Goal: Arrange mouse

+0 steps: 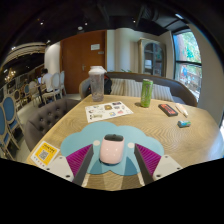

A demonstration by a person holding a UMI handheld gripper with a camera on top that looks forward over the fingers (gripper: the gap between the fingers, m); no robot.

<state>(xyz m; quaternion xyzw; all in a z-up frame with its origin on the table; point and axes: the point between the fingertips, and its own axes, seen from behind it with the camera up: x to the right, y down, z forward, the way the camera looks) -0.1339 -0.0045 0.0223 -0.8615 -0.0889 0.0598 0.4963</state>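
A white mouse (112, 149) lies between my fingers, over a light blue mouse mat (110, 130) on the wooden table (150, 128). My gripper (112, 152) is closed in on the mouse: both fingertips (98, 148) touch its sides, and the magenta pads flank it left and right. The mouse's underside is hidden, so I cannot tell if it rests on the mat or is lifted off it.
Beyond the mat lie a printed sheet (108, 110), a white jug (96, 80), a green cup (146, 93), a dark flat object (168, 110) and a small teal item (184, 123). A yellow card (45, 152) lies left of my fingers. Chairs (40, 95) stand along the left.
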